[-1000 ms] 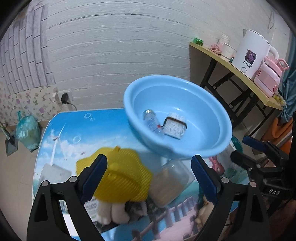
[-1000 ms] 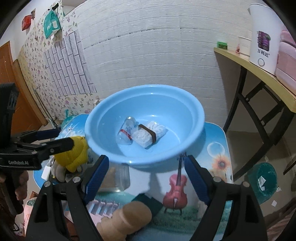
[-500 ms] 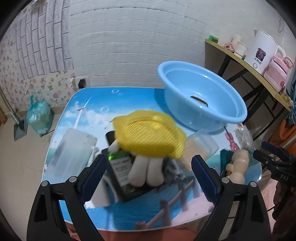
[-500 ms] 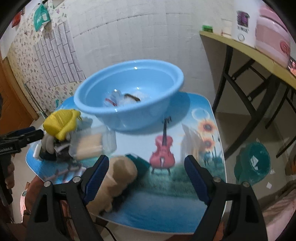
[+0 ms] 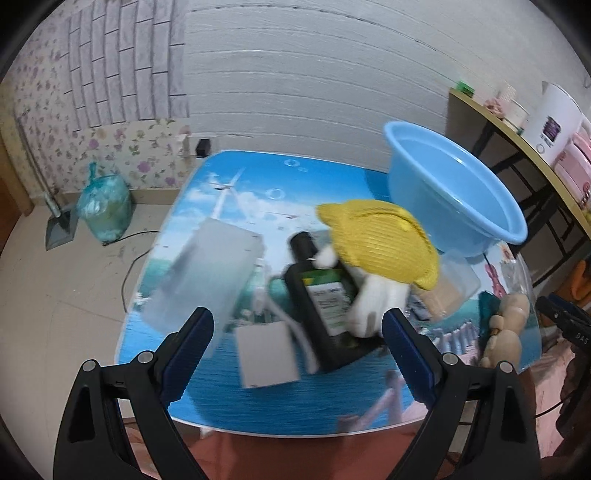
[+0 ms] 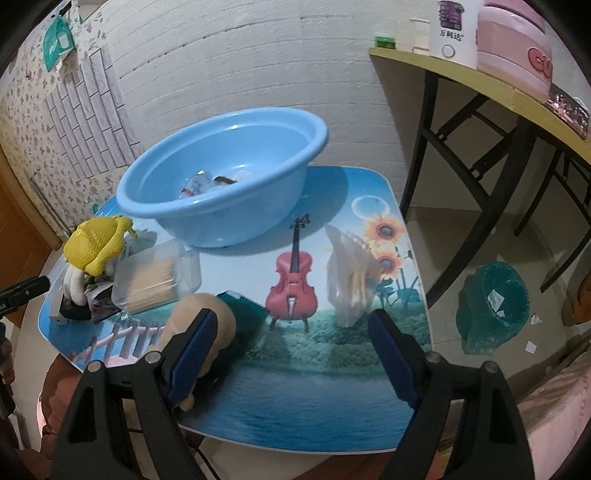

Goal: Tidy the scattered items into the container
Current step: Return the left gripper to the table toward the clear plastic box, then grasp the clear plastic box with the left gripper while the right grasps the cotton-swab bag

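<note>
Basin (image 5: 476,206) sits at the table's (image 5: 229,184) far right in our left view, with a dark bottle (image 5: 321,295), white box (image 5: 266,354) and yellow-hatted doll (image 5: 380,240) still outside it. Our left gripper (image 5: 297,343) hangs wide and empty; a second ago the basin filled this view. In our right view, the basin already holds a small bottle (image 6: 194,184) and a bundle. Our right gripper (image 6: 291,347), wide and empty, has dropped toward a wooden figure (image 6: 192,325), clear tub (image 6: 155,277) and plastic bag (image 6: 351,273).

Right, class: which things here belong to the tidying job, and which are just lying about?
Job: blue basin, yellow plush toy, dark bottle, clear box, wooden doll, plastic bag.
Lying about: kettle, pink cooker, green bin.
</note>
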The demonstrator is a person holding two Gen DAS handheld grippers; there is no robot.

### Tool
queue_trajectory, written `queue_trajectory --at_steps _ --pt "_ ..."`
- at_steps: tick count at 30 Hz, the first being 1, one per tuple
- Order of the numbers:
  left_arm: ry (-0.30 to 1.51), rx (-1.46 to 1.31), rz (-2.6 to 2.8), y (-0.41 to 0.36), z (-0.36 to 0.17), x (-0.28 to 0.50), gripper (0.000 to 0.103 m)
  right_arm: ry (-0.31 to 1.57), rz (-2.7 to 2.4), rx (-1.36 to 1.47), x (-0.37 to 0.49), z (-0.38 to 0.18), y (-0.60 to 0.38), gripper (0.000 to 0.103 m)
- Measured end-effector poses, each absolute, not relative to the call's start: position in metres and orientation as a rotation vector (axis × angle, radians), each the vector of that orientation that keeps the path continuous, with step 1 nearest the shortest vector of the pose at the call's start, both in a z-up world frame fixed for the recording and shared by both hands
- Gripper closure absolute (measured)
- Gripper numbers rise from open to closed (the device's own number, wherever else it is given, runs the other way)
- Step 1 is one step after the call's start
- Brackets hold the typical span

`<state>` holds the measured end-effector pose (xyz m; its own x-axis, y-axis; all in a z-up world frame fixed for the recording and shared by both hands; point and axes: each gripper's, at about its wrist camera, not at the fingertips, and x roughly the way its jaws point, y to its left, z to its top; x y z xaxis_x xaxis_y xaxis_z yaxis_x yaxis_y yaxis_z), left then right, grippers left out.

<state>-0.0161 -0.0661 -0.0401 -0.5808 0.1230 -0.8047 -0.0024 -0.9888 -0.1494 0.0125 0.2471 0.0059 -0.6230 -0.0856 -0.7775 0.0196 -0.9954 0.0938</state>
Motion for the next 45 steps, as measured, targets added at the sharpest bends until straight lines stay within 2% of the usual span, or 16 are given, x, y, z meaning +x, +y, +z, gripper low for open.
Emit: queue_trajectory --at_steps 11,22,25,28,31,33,35,37,39,40,41,42,45 --pt "-0.265 -1.486 2.846 -0.128 -0.059 -0.024 0.01 -0.132 -2.845 1.35 0.003 0.005 0.26 0.018" --pt "-0.253 -1.534 2.821 -0.142 -0.084 -0.041 0.01 -0.136 -2.913 1.403 -0.01 -0.004 0.279 0.019" --pt "-0.24 -1.545 2.799 -0.139 -0.091 -0.044 0.01 -0.14 -2.908 1.425 -0.017 -0.01 0.282 0.026" --pt "-0.21 -1.541 2.793 -0.136 -0.095 -0.046 0.011 -0.15 -2.894 1.443 -0.022 -0.015 0.282 0.026" --pt "-0.214 -1.524 2.778 -0.134 -0.098 -0.049 0.019 -0.132 -2.879 1.452 -0.028 -0.02 0.278 0.026" --pt "-0.232 -1.522 2.755 -0.132 -0.099 -0.051 0.03 -0.129 -2.87 1.458 -0.032 -0.023 0.276 0.026" --pt "-0.201 -1.52 2.762 -0.128 -0.098 -0.052 0.031 -0.151 -2.865 1.453 -0.036 -0.025 0.277 0.026" --pt "-0.186 -1.511 2.757 -0.125 -0.096 -0.051 0.036 -0.153 -2.858 1.459 -0.041 -0.029 0.277 0.027" --pt "-0.185 -1.508 2.759 -0.123 -0.094 -0.048 0.039 -0.146 -2.837 1.466 -0.044 -0.033 0.275 0.04" --pt "-0.179 -1.503 2.765 -0.123 -0.092 -0.046 0.04 -0.144 -2.818 1.467 -0.045 -0.034 0.274 0.057" --pt "-0.172 -1.501 2.773 -0.122 -0.09 -0.044 0.041 -0.14 -2.802 1.472 -0.046 -0.036 0.274 0.067" --pt "-0.169 -1.5 2.78 -0.122 -0.088 -0.043 0.041 -0.14 -2.796 1.464 -0.045 -0.036 0.274 0.067" --pt "-0.178 -1.498 2.801 -0.127 -0.083 -0.037 0.042 -0.149 -2.765 1.431 -0.042 -0.033 0.273 0.076"
